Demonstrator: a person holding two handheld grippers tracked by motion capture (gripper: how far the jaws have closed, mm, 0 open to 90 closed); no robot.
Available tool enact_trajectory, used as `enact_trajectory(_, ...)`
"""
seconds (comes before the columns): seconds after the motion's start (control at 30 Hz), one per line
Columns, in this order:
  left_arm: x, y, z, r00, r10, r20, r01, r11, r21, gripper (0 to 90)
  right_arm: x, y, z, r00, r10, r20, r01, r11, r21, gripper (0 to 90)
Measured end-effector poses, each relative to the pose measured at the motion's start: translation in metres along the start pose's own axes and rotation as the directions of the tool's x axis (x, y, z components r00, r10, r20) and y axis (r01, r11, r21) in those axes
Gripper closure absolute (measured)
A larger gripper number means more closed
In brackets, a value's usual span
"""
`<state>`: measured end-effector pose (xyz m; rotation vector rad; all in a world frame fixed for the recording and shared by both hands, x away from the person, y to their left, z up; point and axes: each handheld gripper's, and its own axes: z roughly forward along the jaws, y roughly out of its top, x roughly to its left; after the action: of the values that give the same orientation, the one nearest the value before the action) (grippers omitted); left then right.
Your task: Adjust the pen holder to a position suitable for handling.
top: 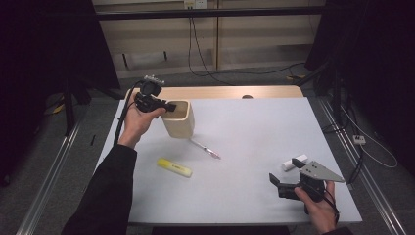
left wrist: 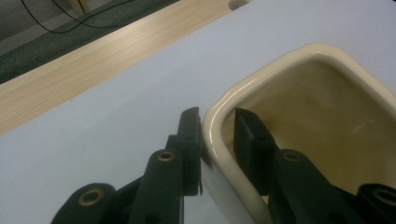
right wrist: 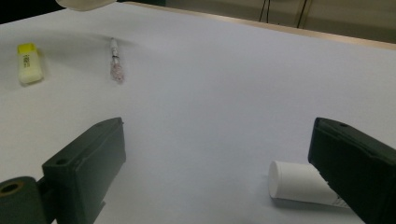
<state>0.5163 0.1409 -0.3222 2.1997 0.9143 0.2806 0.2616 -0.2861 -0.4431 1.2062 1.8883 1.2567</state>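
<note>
Left gripper (left wrist: 217,135) clamped on near wall of cream cup (top: 178,119), far-left on table (top: 254,127). Right gripper (right wrist: 217,163) wide apart, idle beside white tube (right wrist: 299,183). Marker (top: 174,167), pen (top: 205,148) not yet collected; cup empty. Early stage.

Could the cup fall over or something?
Maybe. The left gripper pinches only the thin rim of the cream cup, one jaw inside and one outside, so the cup could slip out or tip if lifted. The pen lies close beside the cup and the yellow highlighter is not far, so a sliding cup might knock them. The right gripper is open near the white tube and could nudge it.
</note>
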Motion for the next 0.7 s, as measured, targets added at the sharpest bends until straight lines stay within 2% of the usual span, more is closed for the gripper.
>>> enact_trajectory(0.17,-0.014,0.009,0.012,0.9998,-0.007,0.019,0.007,0.9999,-0.011,73.0,0.0,0.0,0.0,1.0,-0.001,0.001,0.001,1.0,-0.004,4.0)
enact_trajectory(0.27,-0.019,0.015,0.017,0.9995,0.018,0.027,-0.018,0.9998,0.002,72.9,0.0,0.0,0.0,1.0,-0.001,0.0,0.001,1.0,-0.004,4.0)
enact_trajectory(0.7,-0.042,0.032,0.042,0.9984,0.014,0.055,-0.015,0.9998,0.013,72.9,0.0,0.0,-0.001,1.0,-0.003,-0.003,0.003,1.0,-0.008,4.0)
